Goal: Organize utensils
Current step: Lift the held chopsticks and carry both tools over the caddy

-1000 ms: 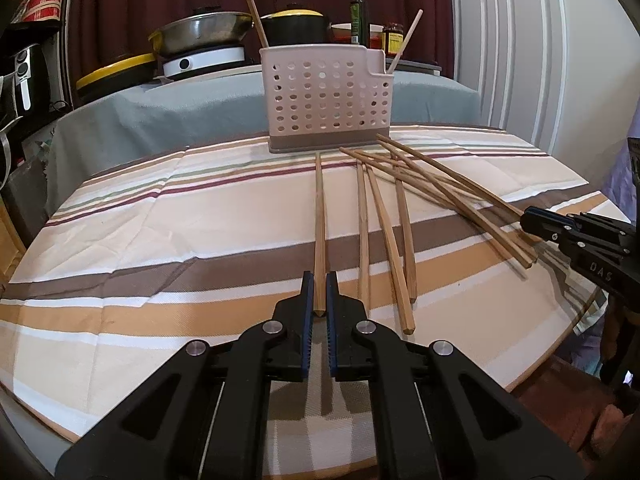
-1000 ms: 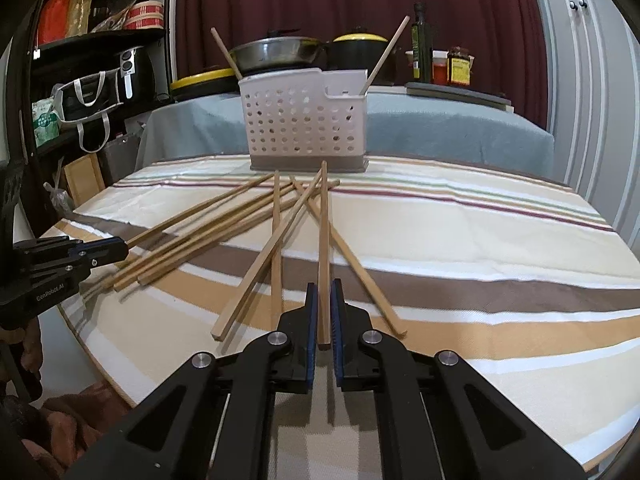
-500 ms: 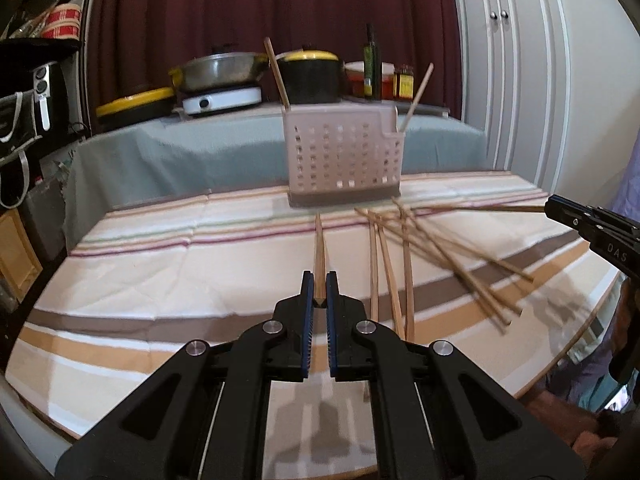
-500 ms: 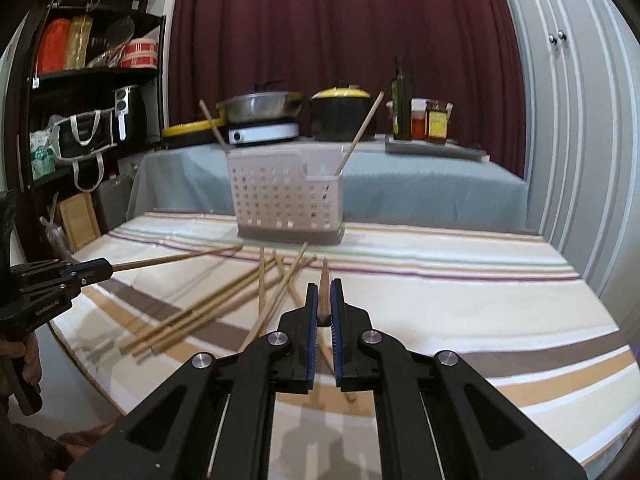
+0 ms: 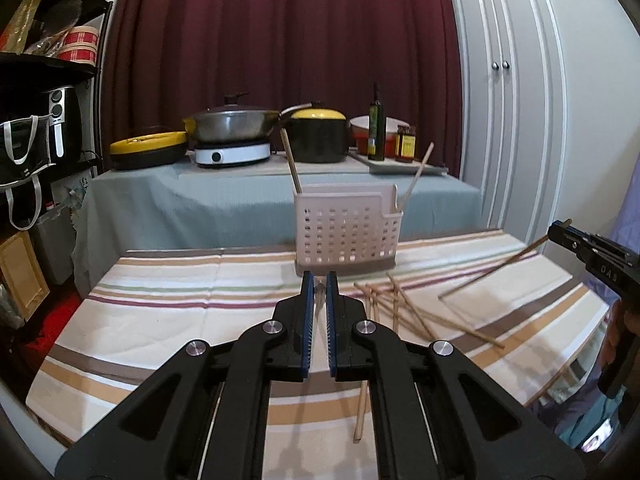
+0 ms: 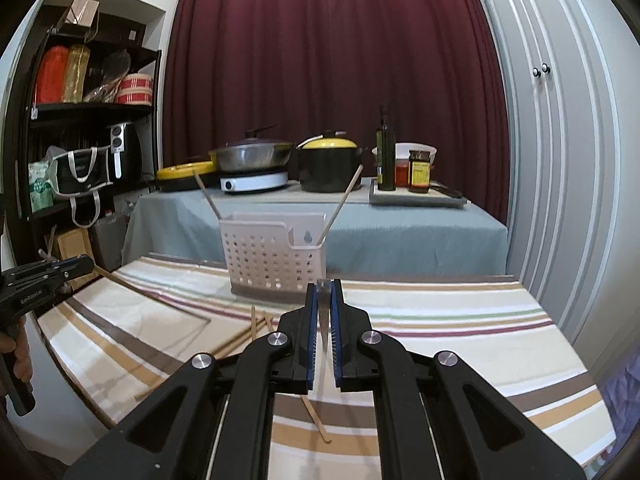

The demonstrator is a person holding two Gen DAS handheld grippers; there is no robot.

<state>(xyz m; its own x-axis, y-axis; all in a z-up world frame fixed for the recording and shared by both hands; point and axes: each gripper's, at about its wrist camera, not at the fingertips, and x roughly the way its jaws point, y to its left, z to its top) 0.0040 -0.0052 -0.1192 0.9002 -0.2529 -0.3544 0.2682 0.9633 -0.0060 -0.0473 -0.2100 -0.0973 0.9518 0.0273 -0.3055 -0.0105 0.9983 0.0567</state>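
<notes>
Left gripper (image 5: 319, 280) is lifted above the table, jaws narrow and clamped on one wooden chopstick (image 5: 318, 300) seen end-on between the blue pads. From the right wrist view this chopstick (image 6: 132, 286) sticks out of the left gripper (image 6: 82, 266) and slants down toward the tablecloth.

Right gripper (image 6: 323, 286) is also raised, jaws narrow, pinching a second chopstick (image 6: 322, 312) end-on. In the left wrist view that chopstick (image 5: 492, 270) runs from the right gripper (image 5: 560, 228) down toward the cloth.

Perforated white utensil caddy (image 5: 347, 230) stands upright at the far side of the striped tablecloth (image 5: 180, 300), straight ahead of both grippers. Two chopsticks are already in it: one leaning left (image 5: 291, 164), one leaning right out of the small side compartment (image 5: 418, 174).

A loose pile of chopsticks (image 5: 396, 308) lies crossed on the cloth to the right of the left gripper, near the caddy base; one more (image 5: 362, 412) lies nearer the table's front edge. Right wrist view shows the same pile (image 6: 248, 330) left of its jaws.

Behind: grey-blue covered counter (image 5: 180, 196) with a lidded wok on a white hotplate (image 5: 232, 126), a black pot with yellow lid (image 5: 318, 136), an oil bottle (image 5: 376, 128) and a jar (image 5: 406, 142). A hand (image 6: 18, 354) grips the left gripper's handle at the edge of the frame.
</notes>
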